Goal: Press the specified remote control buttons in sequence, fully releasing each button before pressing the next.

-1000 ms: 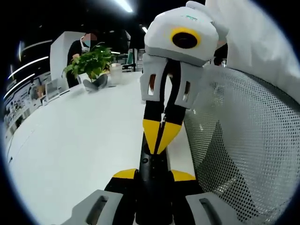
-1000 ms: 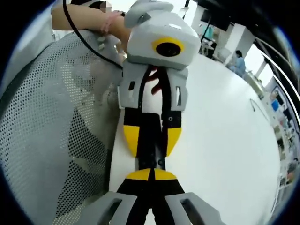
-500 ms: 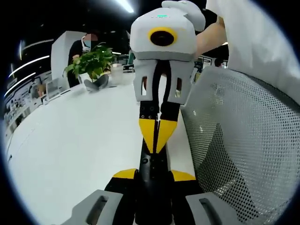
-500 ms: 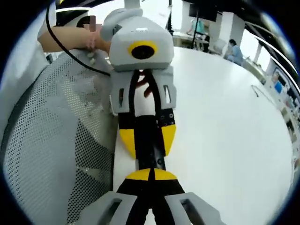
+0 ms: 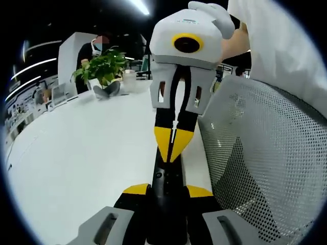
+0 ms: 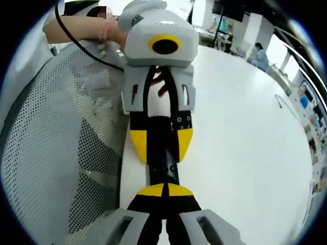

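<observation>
My left gripper (image 5: 166, 190) is clamped on the remote control (image 5: 166, 178), a slim black bar that runs straight out between the yellow pads (image 5: 137, 189), one on each flank of it. In the left gripper view my right gripper (image 5: 172, 149) comes in from above, facing me, its two yellow tips pressed together into a single point with no gap between them. That point meets the upper face of the remote just beyond my left jaws; I cannot tell which button lies under it, or whether the button is pushed down. In the right gripper view the closed yellow tips sit at the near end of the remote, and the left gripper's pads hold the black bar from both sides farther along. The remote hangs over the edge of the white table (image 5: 87, 153), between the tabletop and the grey mesh chair back (image 5: 265, 163) beside it. At the table's far side stands a green potted plant (image 5: 102, 69). In the right gripper view my hand (image 6: 115, 33) grips the back of the left gripper, and a black cable (image 6: 76, 38) loops past my forearm.
</observation>
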A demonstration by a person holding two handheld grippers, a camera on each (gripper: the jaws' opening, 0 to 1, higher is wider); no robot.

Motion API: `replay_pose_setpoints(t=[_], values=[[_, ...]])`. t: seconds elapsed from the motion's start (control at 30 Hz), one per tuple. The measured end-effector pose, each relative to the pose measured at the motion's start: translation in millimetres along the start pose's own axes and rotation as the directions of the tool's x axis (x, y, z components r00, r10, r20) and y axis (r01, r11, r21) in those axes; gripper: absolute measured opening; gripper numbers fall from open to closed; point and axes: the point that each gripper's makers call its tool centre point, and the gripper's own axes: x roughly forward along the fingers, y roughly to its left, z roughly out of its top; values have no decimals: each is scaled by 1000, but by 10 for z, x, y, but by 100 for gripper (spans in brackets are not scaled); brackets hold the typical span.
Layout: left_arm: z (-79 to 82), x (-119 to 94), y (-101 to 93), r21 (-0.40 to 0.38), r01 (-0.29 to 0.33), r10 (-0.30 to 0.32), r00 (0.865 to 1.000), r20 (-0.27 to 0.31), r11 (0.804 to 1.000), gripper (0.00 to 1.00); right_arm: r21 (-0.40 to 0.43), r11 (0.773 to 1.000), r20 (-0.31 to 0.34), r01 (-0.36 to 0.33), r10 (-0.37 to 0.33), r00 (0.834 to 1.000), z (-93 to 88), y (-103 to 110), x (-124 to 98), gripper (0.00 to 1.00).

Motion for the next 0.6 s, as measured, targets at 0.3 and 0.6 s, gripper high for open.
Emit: replay_pose_setpoints(t=[0.3, 0.6], values=[[0, -2, -3, 12, 0, 0, 1000, -10, 1000, 26, 7, 1000, -59, -25, 26, 998, -6, -31, 14, 0], [0, -6, 0, 18, -2, 2, 1000, -11, 1000, 26, 47, 999, 100, -7, 2, 995, 0, -25, -22, 0]])
